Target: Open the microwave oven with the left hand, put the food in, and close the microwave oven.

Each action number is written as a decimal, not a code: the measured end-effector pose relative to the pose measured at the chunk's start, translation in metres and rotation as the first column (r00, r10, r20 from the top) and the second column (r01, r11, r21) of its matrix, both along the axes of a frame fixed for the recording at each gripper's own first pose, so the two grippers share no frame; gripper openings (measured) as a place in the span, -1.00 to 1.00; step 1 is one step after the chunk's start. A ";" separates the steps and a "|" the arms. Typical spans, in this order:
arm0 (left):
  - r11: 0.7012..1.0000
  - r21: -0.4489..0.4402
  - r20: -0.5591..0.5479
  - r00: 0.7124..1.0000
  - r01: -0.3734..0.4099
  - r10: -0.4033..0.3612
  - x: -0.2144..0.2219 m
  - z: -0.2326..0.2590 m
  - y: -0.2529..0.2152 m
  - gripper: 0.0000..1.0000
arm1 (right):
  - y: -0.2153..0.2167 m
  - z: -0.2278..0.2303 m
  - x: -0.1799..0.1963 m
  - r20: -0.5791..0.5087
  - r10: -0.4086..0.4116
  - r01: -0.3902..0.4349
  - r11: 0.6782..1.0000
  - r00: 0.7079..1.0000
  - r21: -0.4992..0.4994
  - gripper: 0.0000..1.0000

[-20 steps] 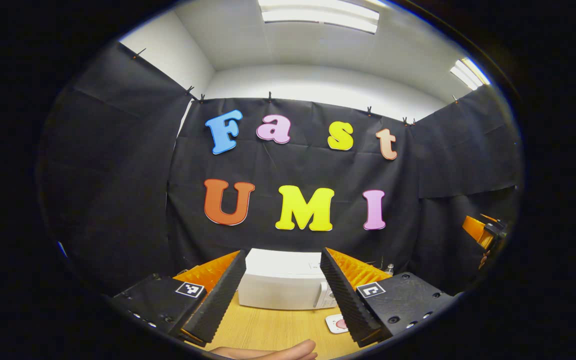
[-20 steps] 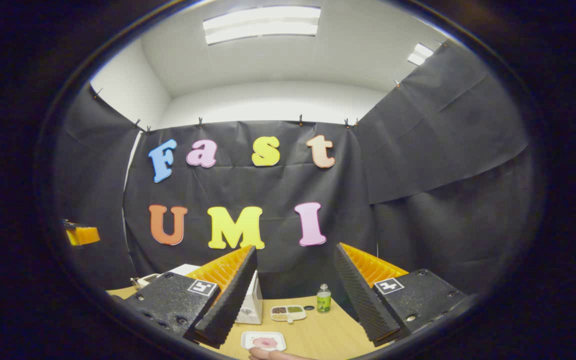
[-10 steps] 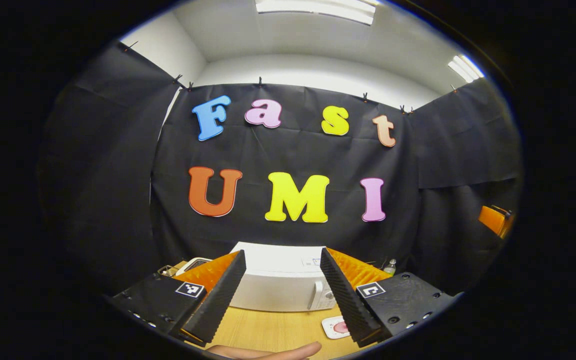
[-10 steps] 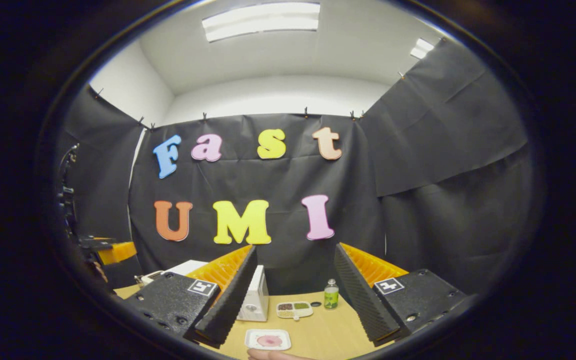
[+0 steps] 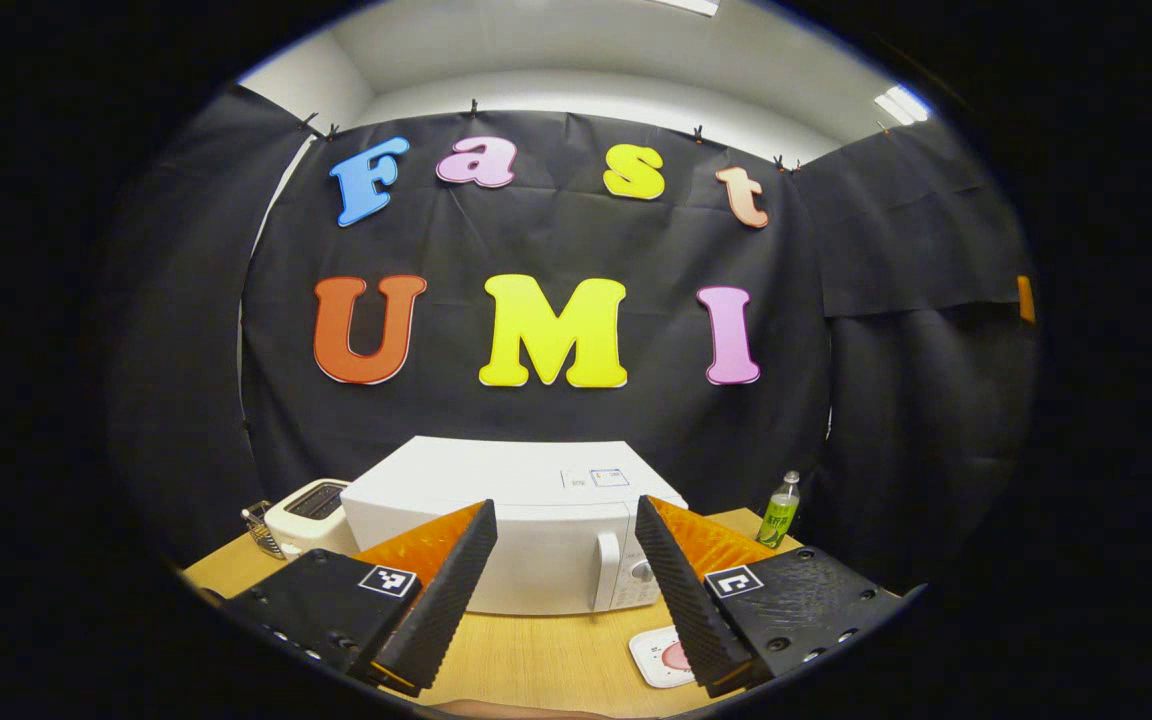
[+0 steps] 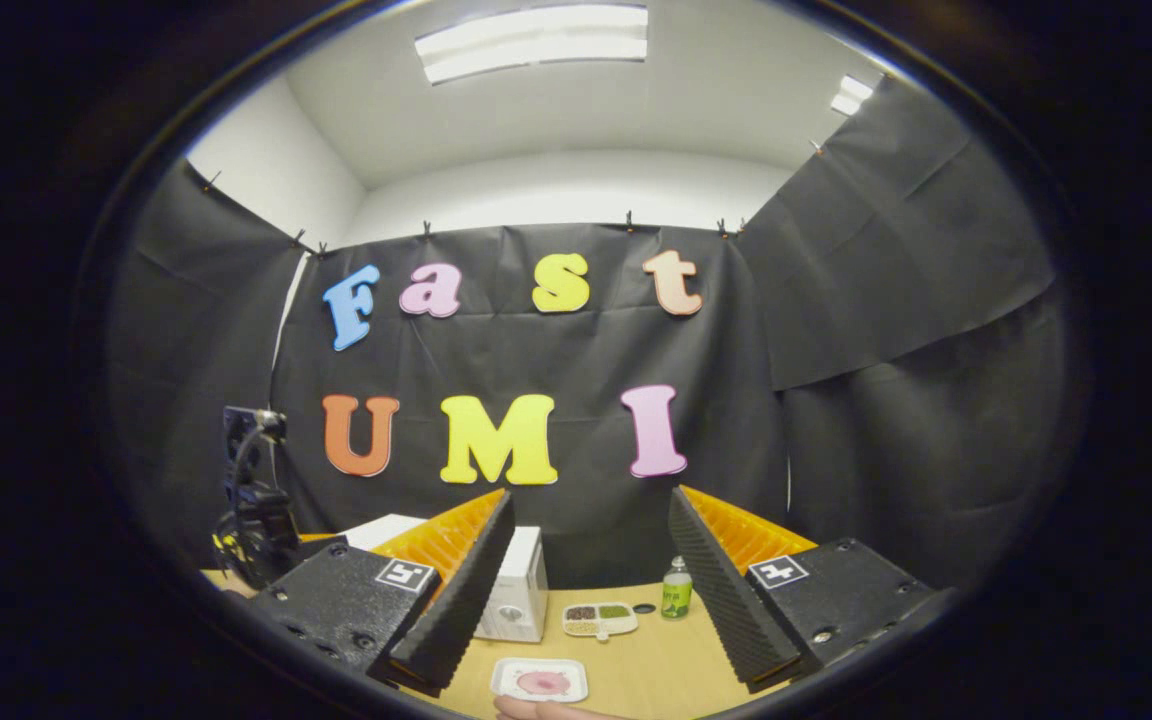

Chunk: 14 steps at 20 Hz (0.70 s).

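Observation:
A white microwave (image 5: 496, 515) stands on the wooden table (image 5: 536, 655) with its door closed and its handle (image 5: 604, 585) at the right of the door. My left gripper (image 5: 563, 503) is open in front of it, apart from it, fingers framing the handle side. A white plate with pink food (image 5: 664, 657) lies near the front, partly behind the right finger. In the right gripper view my right gripper (image 6: 590, 492) is open and holds nothing; the food plate (image 6: 541, 680) lies below it, and the microwave (image 6: 521, 592) is half hidden by a finger.
A toaster (image 5: 304, 508) stands left of the microwave and a green bottle (image 5: 779, 510) right of it. A divided dish of food (image 6: 598, 618) and the bottle (image 6: 676, 590) sit at the back. The other gripper's body with a cable (image 6: 254, 505) is at the far left. A fingertip (image 6: 536, 710) shows at the bottom edge.
The left gripper has moved toward the microwave and tipped down, so the microwave looks larger and the toaster has come into sight. The right gripper has barely shifted.

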<state>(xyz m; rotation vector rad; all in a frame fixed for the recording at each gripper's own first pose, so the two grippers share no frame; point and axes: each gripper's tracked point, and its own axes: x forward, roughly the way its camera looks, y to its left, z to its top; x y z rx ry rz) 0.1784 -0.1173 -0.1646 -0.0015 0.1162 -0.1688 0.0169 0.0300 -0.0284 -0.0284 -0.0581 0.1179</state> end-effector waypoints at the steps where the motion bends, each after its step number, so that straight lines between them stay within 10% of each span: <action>1: 1.000 0.005 -0.016 1.000 0.009 -0.009 0.008 -0.016 -0.009 0.79 | -0.002 -0.003 0.002 -0.003 -0.003 0.003 1.000 1.000 0.005 0.77; 7: 0.994 0.043 -0.119 0.989 0.096 -0.091 0.051 -0.114 -0.061 0.81 | -0.012 -0.033 0.021 -0.034 0.015 -0.015 1.000 0.999 0.000 0.98; 14: 0.997 0.070 -0.168 0.985 -0.022 0.034 0.097 -0.172 -0.056 0.88 | -0.045 -0.072 0.052 -0.085 -0.025 0.023 0.999 0.996 -0.035 0.98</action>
